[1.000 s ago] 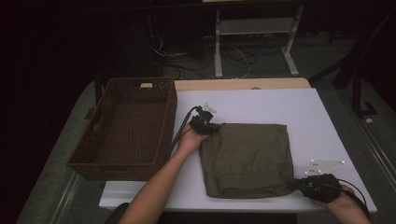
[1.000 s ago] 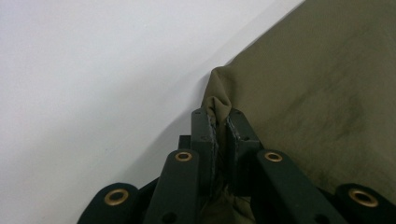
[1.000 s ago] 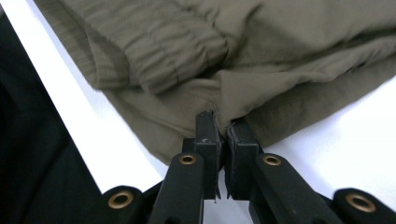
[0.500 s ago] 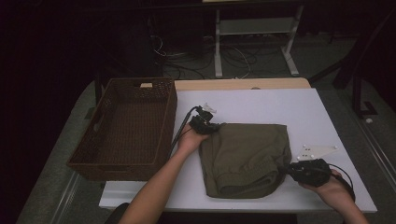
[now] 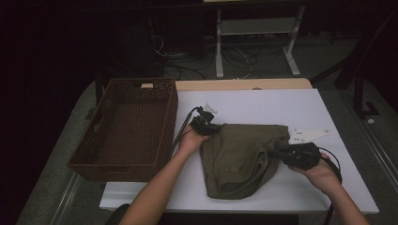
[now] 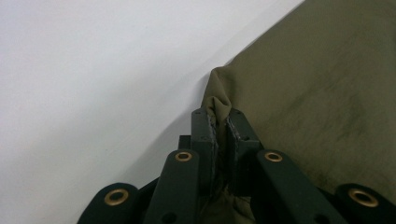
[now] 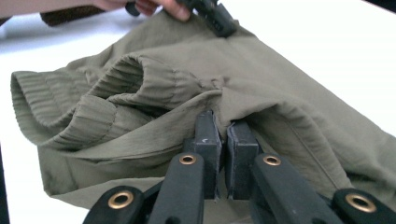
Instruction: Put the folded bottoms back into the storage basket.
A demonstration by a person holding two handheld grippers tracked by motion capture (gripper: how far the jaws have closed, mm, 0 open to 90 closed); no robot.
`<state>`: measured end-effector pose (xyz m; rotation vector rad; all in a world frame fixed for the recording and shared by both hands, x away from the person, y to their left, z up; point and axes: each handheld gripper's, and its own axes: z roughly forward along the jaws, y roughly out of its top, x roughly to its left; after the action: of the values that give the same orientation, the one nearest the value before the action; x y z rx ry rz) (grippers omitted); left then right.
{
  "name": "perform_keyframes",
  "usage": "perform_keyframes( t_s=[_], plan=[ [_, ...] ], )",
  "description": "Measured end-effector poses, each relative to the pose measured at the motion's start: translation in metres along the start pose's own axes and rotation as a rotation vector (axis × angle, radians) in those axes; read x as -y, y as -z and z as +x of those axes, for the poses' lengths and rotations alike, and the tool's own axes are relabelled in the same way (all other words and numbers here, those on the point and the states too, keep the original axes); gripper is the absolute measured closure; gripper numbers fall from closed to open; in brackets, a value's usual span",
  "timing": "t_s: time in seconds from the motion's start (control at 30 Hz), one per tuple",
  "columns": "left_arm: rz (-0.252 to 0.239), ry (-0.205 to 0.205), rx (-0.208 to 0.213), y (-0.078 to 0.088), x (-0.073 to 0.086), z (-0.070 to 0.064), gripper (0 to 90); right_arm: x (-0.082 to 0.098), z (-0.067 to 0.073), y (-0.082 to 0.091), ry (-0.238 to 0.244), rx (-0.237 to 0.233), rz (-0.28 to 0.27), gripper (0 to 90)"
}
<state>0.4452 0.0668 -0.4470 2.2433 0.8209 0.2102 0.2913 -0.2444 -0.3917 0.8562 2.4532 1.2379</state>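
Note:
An olive green garment point(image 5: 234, 159) lies on the white table point(image 5: 263, 105). My left gripper point(image 5: 212, 127) rests at its far left corner, shut on a pinch of the cloth point(image 6: 220, 119); the rest of the garment point(image 6: 327, 84) stretches away flat to the right. My right gripper point(image 5: 274, 153) is shut on the garment's right edge point(image 7: 223, 128) and holds it lifted off the table, drawn over toward the middle. In the right gripper view, ribbed cuffs point(image 7: 84, 116) bunch at the left, and the left gripper point(image 7: 212, 18) shows at the top.
A dark brown wicker basket point(image 5: 126, 126) stands at the table's left side, close to my left forearm. Bare white table lies behind and to the right of the garment. Beyond the far edge, a desk frame and cables stand on the dark floor.
My right gripper has moved left and upward from the table's near right corner, pulling the garment's right edge with it so the cloth folds inward. The left gripper has stayed put.

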Motion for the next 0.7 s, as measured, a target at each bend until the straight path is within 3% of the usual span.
perform_keyframes(
  t_s=[0.4, 0.53, 0.7],
  plan=[
    [-0.007, 0.009, -0.004, 0.001, 0.000, -0.001, 83.3, -0.027, -0.007, -0.013, 0.016, -0.008, -0.052, 84.9],
    [-0.046, 0.011, 0.003, 0.005, -0.003, -0.003, 83.8, -0.030, -0.009, -0.015, 0.014, -0.007, -0.058, 84.9],
    [-0.143, 0.017, 0.044, 0.022, -0.013, -0.006, 83.8, -0.029, -0.009, -0.015, 0.013, -0.005, -0.057, 84.9]
  ],
)
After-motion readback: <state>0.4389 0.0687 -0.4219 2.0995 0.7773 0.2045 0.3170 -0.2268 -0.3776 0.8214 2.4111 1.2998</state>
